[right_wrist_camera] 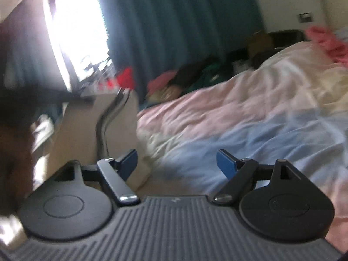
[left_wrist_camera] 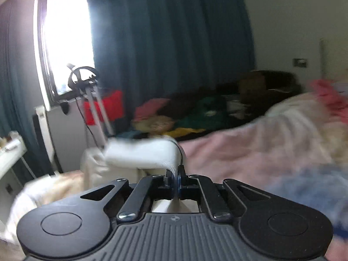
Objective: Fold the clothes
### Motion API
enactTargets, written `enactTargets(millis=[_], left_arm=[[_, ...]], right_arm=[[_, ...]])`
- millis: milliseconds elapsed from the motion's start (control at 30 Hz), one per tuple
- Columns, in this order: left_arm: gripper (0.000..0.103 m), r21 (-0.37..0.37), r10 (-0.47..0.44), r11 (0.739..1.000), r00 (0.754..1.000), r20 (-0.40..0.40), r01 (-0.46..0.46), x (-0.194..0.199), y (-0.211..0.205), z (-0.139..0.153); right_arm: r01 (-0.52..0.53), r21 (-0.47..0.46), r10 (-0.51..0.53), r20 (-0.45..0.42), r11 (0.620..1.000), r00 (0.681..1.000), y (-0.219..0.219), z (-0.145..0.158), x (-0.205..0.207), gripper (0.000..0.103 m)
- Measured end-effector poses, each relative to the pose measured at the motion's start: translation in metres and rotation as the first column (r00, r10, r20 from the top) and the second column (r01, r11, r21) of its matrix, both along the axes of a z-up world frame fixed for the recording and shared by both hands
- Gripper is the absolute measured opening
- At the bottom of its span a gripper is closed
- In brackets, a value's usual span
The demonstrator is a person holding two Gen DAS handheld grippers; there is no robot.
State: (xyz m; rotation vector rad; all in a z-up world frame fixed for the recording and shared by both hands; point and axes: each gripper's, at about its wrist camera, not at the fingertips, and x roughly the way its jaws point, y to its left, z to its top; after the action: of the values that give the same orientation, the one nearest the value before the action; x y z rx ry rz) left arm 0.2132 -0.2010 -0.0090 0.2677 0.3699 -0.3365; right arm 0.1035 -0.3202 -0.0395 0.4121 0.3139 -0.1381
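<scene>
Left gripper [left_wrist_camera: 175, 175] pinched shut on an edge of the white cloth garment [left_wrist_camera: 141, 155], which stretches away to the left and far side, long axis roughly across the view, lifted above the pink-and-blue quilted bedspread [left_wrist_camera: 239, 152]. Right gripper [right_wrist_camera: 176, 163] stands wide, empty, over the bedspread; the garment's pale hanging side lies just to its left. Motion blur hides the garment's far end and shape.

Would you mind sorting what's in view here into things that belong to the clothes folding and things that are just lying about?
Belongs to the job:
- white garment, pinched in the shut left gripper
- right gripper, open and empty
- bed cover

Just lying about:
- pile of coloured clothes beyond the bed
- teal curtain
- window
</scene>
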Motion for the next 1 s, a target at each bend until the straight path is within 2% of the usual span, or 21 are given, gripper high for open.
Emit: enactTargets(millis=[100, 200, 233, 267, 300, 333, 367, 433, 533, 667, 733, 833, 1000], left_arm=[[0.003, -0.034, -0.032, 0.999, 0.997, -0.066, 0.030, -0.045, 0.009, -0.030], [0.005, -0.029, -0.037, 0.999, 0.988, -0.151, 0.033, -0.072, 0.020, -0.068], [0.009, -0.026, -0.041, 0.999, 0.984, -0.174, 0.037, -0.078, 0.025, -0.078], [0.018, -0.029, -0.046, 0.999, 0.983, -0.180, 0.042, -0.085, 0.033, -0.082], [0.020, -0.035, -0.048, 0.999, 0.982, -0.185, 0.042, -0.092, 0.041, -0.085], [0.024, -0.046, -0.042, 0.998, 0.981, -0.189, 0.034, -0.099, 0.051, -0.086], [0.034, -0.056, -0.034, 0.998, 0.981, -0.193, 0.024, -0.105, 0.060, -0.085], [0.046, -0.063, -0.011, 0.998, 0.981, -0.194, -0.001, -0.120, 0.081, -0.078], [0.054, -0.067, 0.009, 0.998, 0.986, -0.167, -0.021, -0.138, 0.105, -0.061], [0.068, -0.095, 0.060, 0.993, 0.992, -0.115, -0.071, -0.152, 0.139, -0.045], [0.071, -0.114, 0.088, 0.989, 0.992, -0.093, -0.098, -0.159, 0.157, -0.039], [0.071, -0.158, 0.140, 0.975, 0.985, -0.101, -0.155, -0.165, 0.180, -0.042], [0.074, -0.149, 0.203, 0.965, 0.974, -0.102, -0.216, -0.167, 0.192, -0.047]], right_arm=[[0.036, 0.053, -0.037, 0.014, 0.998, 0.999, -0.016, 0.006, -0.020, 0.083], [0.036, 0.106, -0.038, 0.017, 0.994, 0.999, -0.027, 0.010, -0.038, 0.083], [0.018, 0.114, -0.021, 0.020, 0.993, 1.000, -0.026, 0.011, -0.043, 0.083], [-0.001, 0.118, -0.002, 0.023, 0.993, 1.000, -0.024, 0.013, -0.047, 0.083], [-0.024, 0.111, 0.021, 0.025, 0.994, 0.999, -0.020, 0.015, -0.050, 0.083], [-0.046, 0.103, 0.044, 0.025, 0.994, 0.999, -0.016, 0.017, -0.052, 0.083], [-0.065, 0.094, 0.063, 0.023, 0.993, 0.998, -0.011, 0.018, -0.053, 0.083], [-0.109, 0.074, 0.108, 0.015, 0.991, 0.994, 0.001, 0.020, -0.052, 0.083], [-0.154, 0.039, 0.154, -0.004, 0.987, 0.988, 0.018, 0.021, -0.046, 0.082], [-0.175, 0.046, 0.176, -0.031, 0.984, 0.984, 0.030, 0.014, -0.042, 0.082], [-0.172, 0.059, 0.175, -0.035, 0.983, 0.984, 0.031, 0.012, -0.041, 0.082], [-0.157, 0.060, 0.160, -0.041, 0.986, 0.986, 0.034, 0.008, -0.042, 0.082], [-0.145, 0.024, 0.146, -0.034, 0.989, 0.989, 0.047, 0.008, -0.040, 0.082]])
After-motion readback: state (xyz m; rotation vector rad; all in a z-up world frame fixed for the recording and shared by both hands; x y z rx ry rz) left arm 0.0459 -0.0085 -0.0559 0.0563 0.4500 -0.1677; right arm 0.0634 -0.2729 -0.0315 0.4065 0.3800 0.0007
